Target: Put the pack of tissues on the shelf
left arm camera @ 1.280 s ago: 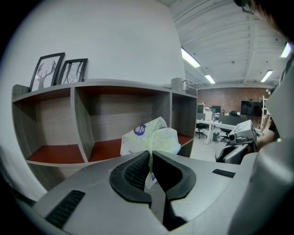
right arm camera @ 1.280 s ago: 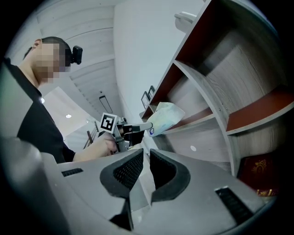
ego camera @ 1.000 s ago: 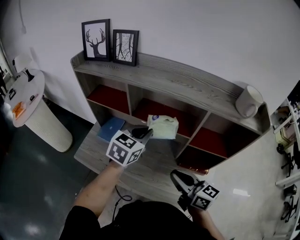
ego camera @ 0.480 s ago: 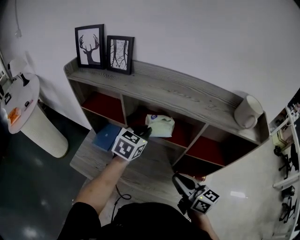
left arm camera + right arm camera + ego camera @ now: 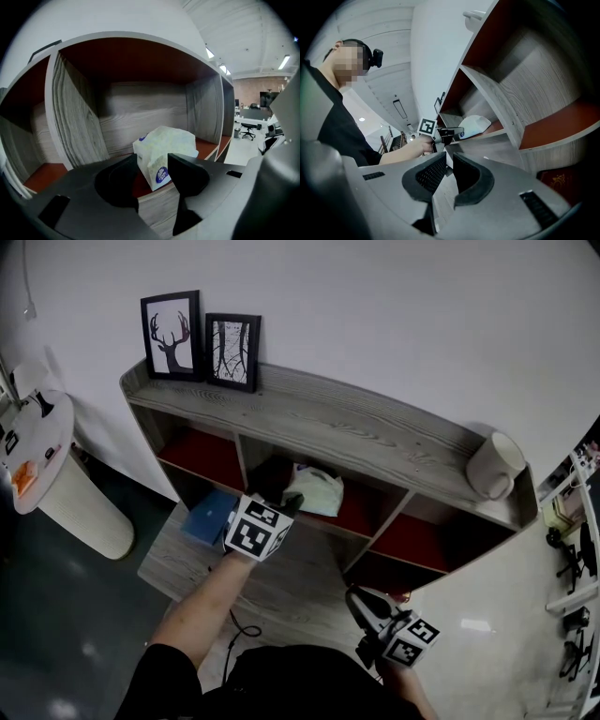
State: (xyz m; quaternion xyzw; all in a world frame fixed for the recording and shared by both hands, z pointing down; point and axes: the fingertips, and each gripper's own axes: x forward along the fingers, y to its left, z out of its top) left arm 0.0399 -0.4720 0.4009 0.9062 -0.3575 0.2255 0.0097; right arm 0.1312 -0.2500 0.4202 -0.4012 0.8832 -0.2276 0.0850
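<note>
The pale tissue pack [image 5: 316, 491] [image 5: 164, 149] rests on the red floor of the middle compartment of the grey wooden shelf [image 5: 356, 427]. My left gripper [image 5: 284, 489] [image 5: 154, 169] reaches into that compartment, and its jaws are opening around the pack's near end. A gap shows beside the left jaw, so the pads no longer press on it. The pack [image 5: 474, 125] also shows in the right gripper view, lying on the compartment's floor. My right gripper [image 5: 356, 598] [image 5: 449, 161] hangs low in front of the shelf, jaws nearly together with nothing between them.
Two framed pictures [image 5: 172, 334] and a white mug [image 5: 494, 465] stand on the shelf's top. A blue book [image 5: 208, 517] lies on the lower board [image 5: 300, 577] at the left. A white round stand [image 5: 42, 446] is at the far left. Side compartments have red floors.
The left gripper carried the pack forward into the middle compartment and set it down. Its jaws have parted from the pack. The right gripper has barely moved.
</note>
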